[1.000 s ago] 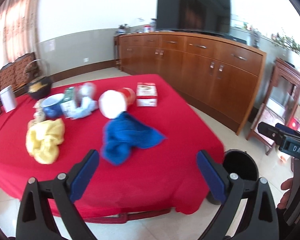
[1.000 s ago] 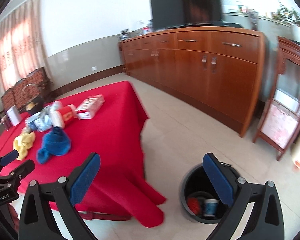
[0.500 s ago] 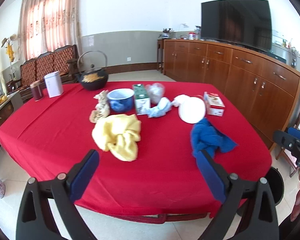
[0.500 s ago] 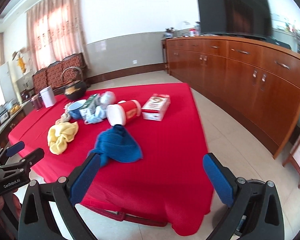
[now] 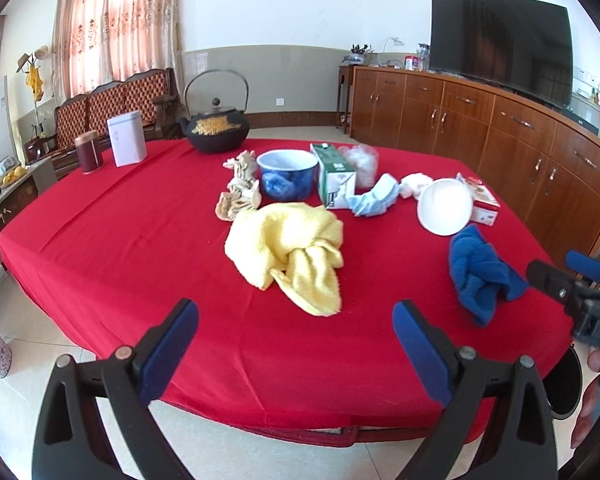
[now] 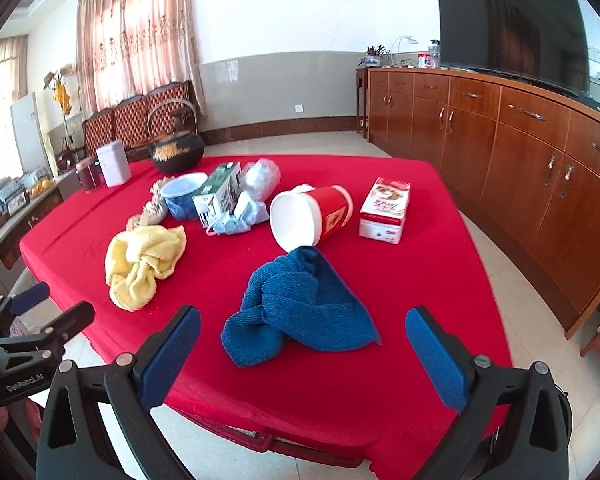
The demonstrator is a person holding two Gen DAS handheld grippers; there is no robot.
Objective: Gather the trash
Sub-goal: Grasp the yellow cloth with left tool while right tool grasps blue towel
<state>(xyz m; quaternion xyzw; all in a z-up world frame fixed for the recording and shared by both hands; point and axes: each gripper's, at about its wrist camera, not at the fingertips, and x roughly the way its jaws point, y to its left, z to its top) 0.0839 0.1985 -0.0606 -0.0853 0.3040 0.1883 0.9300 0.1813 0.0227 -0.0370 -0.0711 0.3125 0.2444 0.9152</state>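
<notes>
Both grippers sit at the near edge of the red table (image 5: 140,248), short of the clutter. The left gripper (image 5: 295,334) has its jaws spread wide, nothing between the pads, touching nothing. The right gripper (image 6: 303,340) is equally wide open and empty.

Trash candidates, my judgement: the tipped red cup (image 6: 312,216), the green carton (image 6: 218,192), the crumpled blue mask (image 6: 240,216), the clear plastic wad (image 6: 260,176) and the red-and-white box (image 6: 386,212).

Key relation: the red cup lies on its side straight ahead of the right gripper, beyond the blue towel (image 6: 300,312), which sits between the fingers and the cup and touches its rim. The cup's long axis runs from near-left to far-right, white open mouth facing me. In the left view the same cup is far right, so the right hand is the nearer 1.

The yellow towel (image 5: 292,248) lies directly ahead of the left gripper; the carton and mask are beyond it, next to the blue bowl (image 5: 288,174).

A dark bin (image 5: 566,384) shows on the floor past the table's right corner.

Next move, as I judge it: right gripper forward over the blue towel, jaws across the cup body.
</notes>
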